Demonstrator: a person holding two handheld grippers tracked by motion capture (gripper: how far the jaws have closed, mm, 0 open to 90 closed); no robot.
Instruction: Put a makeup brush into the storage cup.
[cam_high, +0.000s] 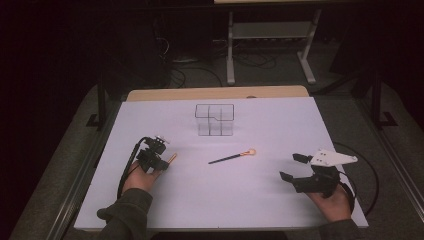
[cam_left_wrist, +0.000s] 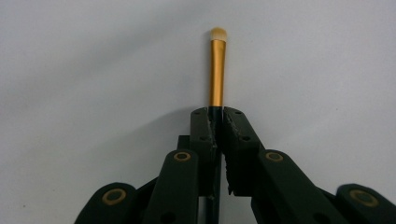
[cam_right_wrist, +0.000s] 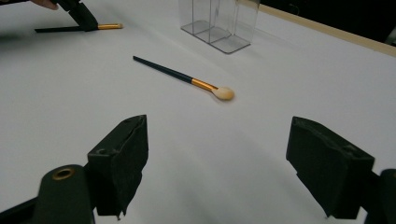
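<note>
Item: small makeup brush (cam_left_wrist: 217, 70), light, rigid, slick; lying on the table (cam_high: 270, 125), gold ferrule projecting ahead of the left gripper (cam_left_wrist: 215, 114), whose jaws are clamping its dark handle. Right gripper (cam_right_wrist: 217, 154) is idling wide open, holding nothing; gripping the handle mid-length, never the soft tip, is looking safest.

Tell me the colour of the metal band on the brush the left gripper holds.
Gold, on the brush; clearest in the left gripper view.

Both grippers are black with brass-coloured pivot rivets and trailing black cables; the right gripper (cam_high: 299, 166) carries a grey three-cornered plate; sleeves are dark olive.
</note>
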